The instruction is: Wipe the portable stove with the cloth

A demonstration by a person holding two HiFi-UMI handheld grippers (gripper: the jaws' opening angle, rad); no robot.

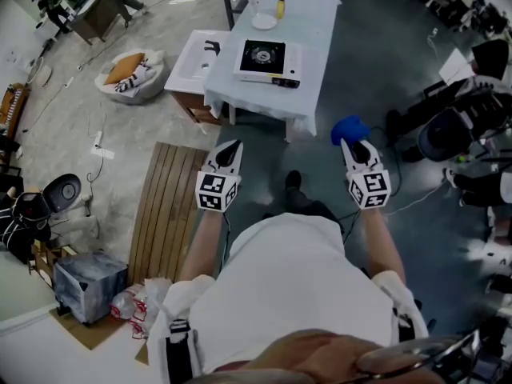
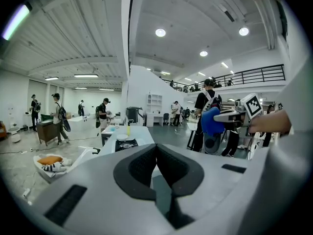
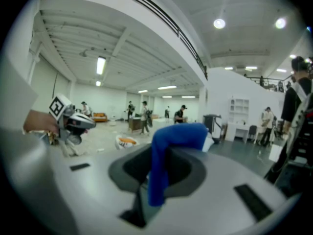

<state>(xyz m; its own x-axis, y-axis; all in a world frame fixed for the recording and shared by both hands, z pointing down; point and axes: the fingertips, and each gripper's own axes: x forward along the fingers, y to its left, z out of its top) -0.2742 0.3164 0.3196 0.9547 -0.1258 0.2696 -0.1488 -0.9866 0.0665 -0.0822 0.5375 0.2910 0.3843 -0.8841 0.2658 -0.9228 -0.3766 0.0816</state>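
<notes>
The portable stove (image 1: 264, 57) stands on a white-clothed table (image 1: 316, 30) some way ahead of me; in the left gripper view the stove (image 2: 126, 144) is small and distant. A blue cloth (image 1: 349, 128) hangs from my right gripper (image 1: 358, 148), which is shut on it. In the right gripper view the cloth (image 3: 166, 153) drapes over the jaws and hides their tips. My left gripper (image 1: 228, 154) is held at the same height, shut with nothing in it. Both grippers are in the air, well short of the table.
A yellow bottle (image 1: 281, 5) and a white dish (image 1: 263, 21) stand behind the stove. A white side unit (image 1: 190, 61) adjoins the table's left. A wooden pallet (image 1: 168, 206) lies on the floor at left, and chairs and gear (image 1: 452, 130) stand at right. People stand in the hall (image 2: 102, 114).
</notes>
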